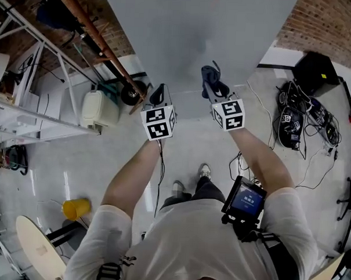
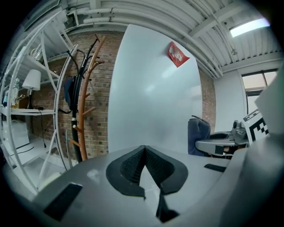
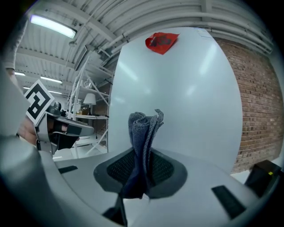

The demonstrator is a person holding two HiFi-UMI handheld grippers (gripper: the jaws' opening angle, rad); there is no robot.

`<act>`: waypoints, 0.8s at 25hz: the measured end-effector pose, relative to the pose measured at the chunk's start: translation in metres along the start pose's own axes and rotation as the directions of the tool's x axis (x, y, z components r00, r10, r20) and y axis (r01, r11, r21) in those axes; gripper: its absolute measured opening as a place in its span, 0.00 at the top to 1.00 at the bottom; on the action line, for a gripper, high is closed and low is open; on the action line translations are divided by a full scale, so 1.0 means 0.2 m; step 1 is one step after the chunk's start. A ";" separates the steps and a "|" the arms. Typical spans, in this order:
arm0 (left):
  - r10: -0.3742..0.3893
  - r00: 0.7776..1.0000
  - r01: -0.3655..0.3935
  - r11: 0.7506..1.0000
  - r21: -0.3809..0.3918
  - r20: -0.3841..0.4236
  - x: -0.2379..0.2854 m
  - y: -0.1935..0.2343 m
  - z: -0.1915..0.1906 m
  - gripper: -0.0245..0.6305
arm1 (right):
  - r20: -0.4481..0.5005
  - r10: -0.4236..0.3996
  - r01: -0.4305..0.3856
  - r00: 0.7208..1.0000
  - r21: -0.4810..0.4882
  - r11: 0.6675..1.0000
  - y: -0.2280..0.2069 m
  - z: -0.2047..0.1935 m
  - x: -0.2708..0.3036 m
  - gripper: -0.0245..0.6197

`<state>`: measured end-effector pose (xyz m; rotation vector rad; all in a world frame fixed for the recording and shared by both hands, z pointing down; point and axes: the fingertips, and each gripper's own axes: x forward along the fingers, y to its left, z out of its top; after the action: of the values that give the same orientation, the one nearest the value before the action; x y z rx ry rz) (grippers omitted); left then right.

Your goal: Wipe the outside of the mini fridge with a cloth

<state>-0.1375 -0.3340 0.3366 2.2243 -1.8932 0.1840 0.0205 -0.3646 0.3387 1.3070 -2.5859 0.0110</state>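
Yellow bucket [image 1: 76,208], white shelving [image 1: 26,109] (a lamp [image 2: 32,80] on it), tangled cables [image 1: 298,121], brick wall [image 1: 328,24]

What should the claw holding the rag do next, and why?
Probably ease the right claw forward until the cloth meets the white fridge: the cloth is pinched upright in its jaws and seems not to touch it yet. The left claw is shut, empty.

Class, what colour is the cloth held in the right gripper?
Dark blue-grey cloth, clearest in the right gripper view.
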 end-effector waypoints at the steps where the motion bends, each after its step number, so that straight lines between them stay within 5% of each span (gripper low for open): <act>1: 0.001 1.000 -0.001 1.000 0.001 0.003 -0.03 0.04 -0.01 0.96 | 0.000 0.008 -0.008 1.000 -0.001 1.000 0.07 0.00 0.01 0.84; 14: 0.049 0.998 -0.049 0.999 -0.011 0.027 -0.12 0.32 -0.19 0.96 | -0.012 0.123 -0.123 0.992 -0.010 0.992 0.55 -0.14 0.22 0.84; 20: 0.078 0.996 -0.077 0.997 -0.008 0.051 -0.01 0.36 -0.44 0.96 | -0.006 0.175 -0.175 0.985 -0.021 0.984 0.61 -0.44 0.35 0.84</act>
<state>-0.2044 -0.3219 0.4263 2.1734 -2.0057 0.1345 -0.0969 -0.3366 0.4520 1.0681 -2.6808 0.0174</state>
